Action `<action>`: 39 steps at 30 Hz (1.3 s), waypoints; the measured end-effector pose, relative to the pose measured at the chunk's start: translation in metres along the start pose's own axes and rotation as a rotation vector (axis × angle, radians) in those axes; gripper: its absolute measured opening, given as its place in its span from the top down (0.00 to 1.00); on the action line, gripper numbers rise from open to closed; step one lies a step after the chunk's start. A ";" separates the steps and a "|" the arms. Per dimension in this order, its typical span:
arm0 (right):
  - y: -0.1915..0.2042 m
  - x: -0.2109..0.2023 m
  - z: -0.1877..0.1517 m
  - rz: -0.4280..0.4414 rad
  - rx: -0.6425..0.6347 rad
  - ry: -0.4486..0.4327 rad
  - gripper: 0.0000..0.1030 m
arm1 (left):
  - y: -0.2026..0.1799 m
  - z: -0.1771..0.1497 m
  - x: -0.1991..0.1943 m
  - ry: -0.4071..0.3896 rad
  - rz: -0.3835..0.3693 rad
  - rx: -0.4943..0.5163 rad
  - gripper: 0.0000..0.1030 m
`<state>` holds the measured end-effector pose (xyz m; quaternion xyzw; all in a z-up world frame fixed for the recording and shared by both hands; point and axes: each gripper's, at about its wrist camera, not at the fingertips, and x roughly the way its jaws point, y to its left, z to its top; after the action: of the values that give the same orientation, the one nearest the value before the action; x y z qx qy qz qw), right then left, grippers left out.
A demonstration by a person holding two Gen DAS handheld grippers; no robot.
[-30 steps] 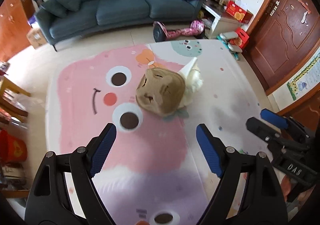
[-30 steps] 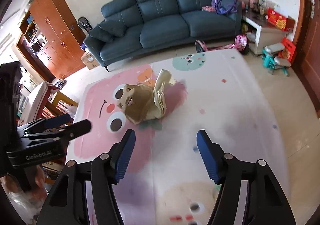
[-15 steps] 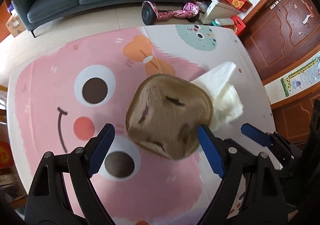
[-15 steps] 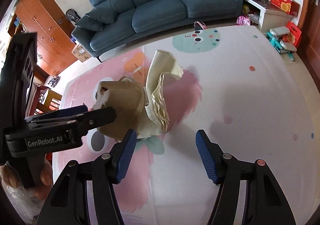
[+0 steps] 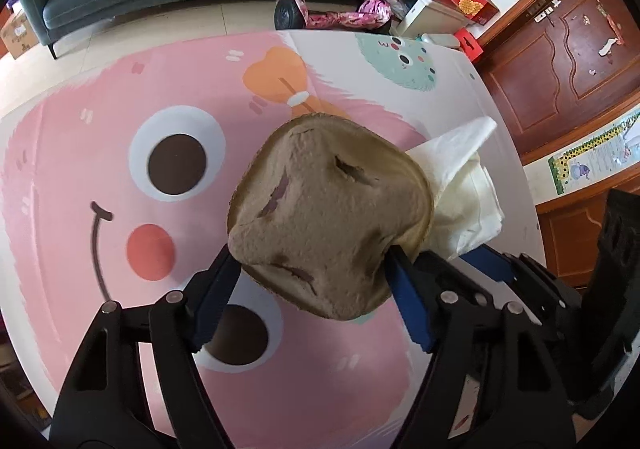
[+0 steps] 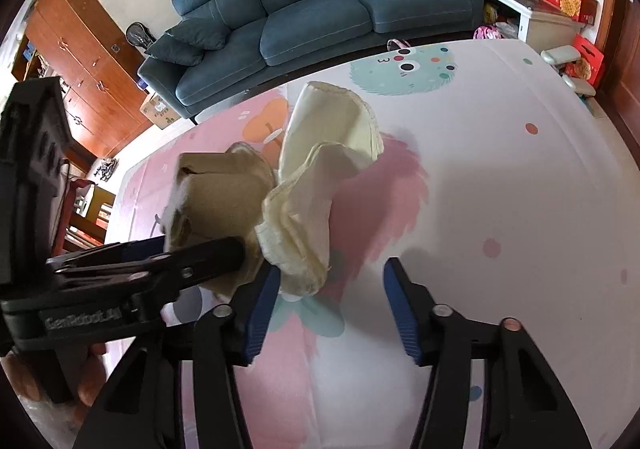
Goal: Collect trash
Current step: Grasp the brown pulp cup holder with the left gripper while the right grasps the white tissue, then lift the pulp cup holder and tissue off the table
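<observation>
Now left tongs (image 5: 312,269) pinch one brown pulp tray (image 5: 328,209); right tongs (image 6: 330,289) gape beside one cream wrapper (image 6: 316,185)

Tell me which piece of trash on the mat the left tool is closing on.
The brown pulp cup tray, pinched between the left tool; the cream paper bag beside it is ungripped.

Both wrist cameras look steeply down, close over the same play mat (image 5: 100,137).
</observation>
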<state>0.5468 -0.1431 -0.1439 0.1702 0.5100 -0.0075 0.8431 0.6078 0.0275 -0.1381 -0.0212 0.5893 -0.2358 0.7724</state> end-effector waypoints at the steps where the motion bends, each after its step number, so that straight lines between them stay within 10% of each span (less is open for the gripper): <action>1: 0.001 0.003 0.000 0.000 -0.004 -0.003 0.54 | 0.001 -0.002 -0.004 -0.005 0.000 0.006 0.32; 8: 0.011 0.010 0.004 -0.001 -0.042 -0.030 0.63 | 0.004 -0.025 -0.024 -0.016 0.014 0.042 0.33; 13: 0.013 0.019 0.005 0.001 -0.045 -0.022 0.94 | 0.009 -0.043 -0.042 -0.036 0.021 0.019 0.33; 22: 0.000 -0.029 -0.019 -0.002 0.014 -0.028 0.97 | 0.004 -0.094 -0.084 -0.049 0.032 -0.001 0.35; 25: -0.007 -0.054 -0.036 -0.003 0.010 -0.026 0.97 | -0.006 -0.112 -0.096 -0.028 0.023 -0.004 0.76; 39: -0.054 -0.161 -0.141 -0.005 -0.078 0.031 0.97 | -0.051 -0.196 -0.127 -0.010 0.079 -0.111 0.74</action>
<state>0.3389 -0.1784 -0.0798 0.1361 0.5233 0.0129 0.8411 0.3855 0.0799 -0.0677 -0.0421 0.5981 -0.1722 0.7816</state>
